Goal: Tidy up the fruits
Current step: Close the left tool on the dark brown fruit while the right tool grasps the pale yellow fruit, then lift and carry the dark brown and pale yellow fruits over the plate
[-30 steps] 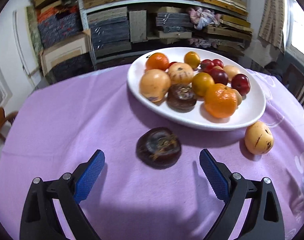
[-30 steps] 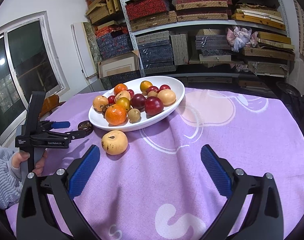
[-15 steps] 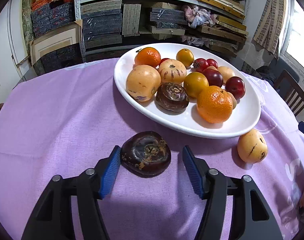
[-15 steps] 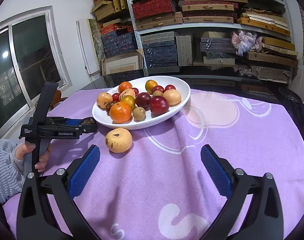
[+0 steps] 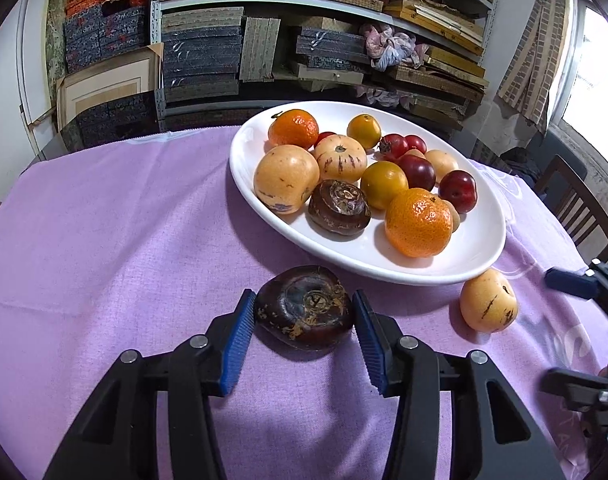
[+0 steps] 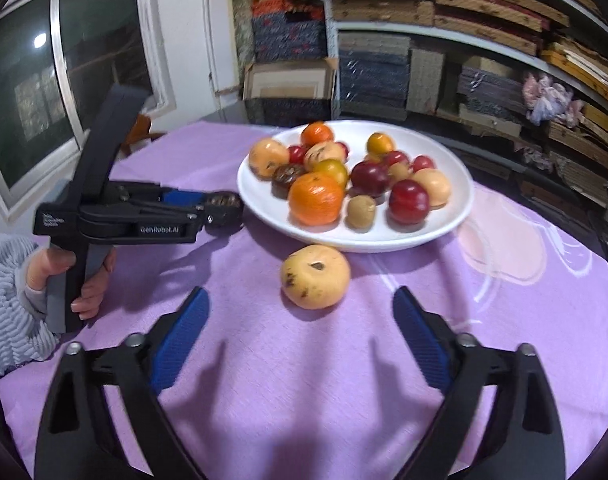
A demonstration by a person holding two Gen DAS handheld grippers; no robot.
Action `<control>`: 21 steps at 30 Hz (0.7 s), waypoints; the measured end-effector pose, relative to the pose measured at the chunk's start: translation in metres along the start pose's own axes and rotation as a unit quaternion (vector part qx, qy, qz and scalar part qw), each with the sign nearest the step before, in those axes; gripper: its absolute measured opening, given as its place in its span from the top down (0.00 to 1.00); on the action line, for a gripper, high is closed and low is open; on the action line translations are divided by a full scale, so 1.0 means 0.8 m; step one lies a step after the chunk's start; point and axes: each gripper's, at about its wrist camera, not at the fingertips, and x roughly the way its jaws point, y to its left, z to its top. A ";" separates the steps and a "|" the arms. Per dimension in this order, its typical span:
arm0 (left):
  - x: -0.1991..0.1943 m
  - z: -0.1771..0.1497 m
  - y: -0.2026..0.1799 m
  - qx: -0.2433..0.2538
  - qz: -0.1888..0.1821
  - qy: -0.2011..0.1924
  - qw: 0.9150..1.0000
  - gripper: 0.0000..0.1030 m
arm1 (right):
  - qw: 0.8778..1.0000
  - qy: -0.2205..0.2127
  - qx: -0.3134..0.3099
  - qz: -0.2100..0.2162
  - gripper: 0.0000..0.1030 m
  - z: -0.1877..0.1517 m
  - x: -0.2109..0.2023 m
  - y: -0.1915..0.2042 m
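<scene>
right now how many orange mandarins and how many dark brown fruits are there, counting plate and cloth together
orange mandarins: 2, both on the plate
dark brown fruits: 2, one on the plate, one on the cloth
total: 4

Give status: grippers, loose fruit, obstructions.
Left gripper closing on dark fruit, pads touching. Right gripper closing, empty, yellow fruit just ahead on cloth. Path to white plate unobstructed.
</scene>
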 end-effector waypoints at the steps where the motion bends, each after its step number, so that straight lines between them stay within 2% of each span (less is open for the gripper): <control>1: 0.000 0.000 0.000 0.000 -0.001 -0.001 1.000 0.52 | 1.000 0.009 0.003 0.001 0.27 0.002 0.009 -0.001; 3: -0.001 -0.001 -0.001 0.002 -0.004 -0.001 1.000 0.52 | 1.000 0.021 0.018 0.002 0.29 0.006 0.024 -0.006; 5: -0.001 0.000 -0.001 0.002 -0.006 -0.001 1.000 0.52 | 0.999 0.026 0.033 0.010 0.36 0.009 0.034 -0.012; 9: 0.000 0.000 -0.001 0.002 -0.010 0.001 1.000 0.52 | 0.999 0.032 0.037 0.001 0.46 0.013 0.045 -0.016; 11: 0.001 0.000 -0.001 0.002 -0.010 0.001 1.000 0.52 | 0.999 0.033 0.037 -0.002 0.54 0.013 0.048 -0.018; 16: -0.002 -0.002 -0.004 0.009 -0.013 -0.003 1.000 0.52 | 0.999 0.033 0.037 0.006 0.54 0.004 0.039 -0.019; 21: -0.019 -0.012 -0.028 0.041 -0.023 -0.019 0.999 0.52 | 0.998 0.025 0.056 0.018 0.54 -0.021 0.008 -0.023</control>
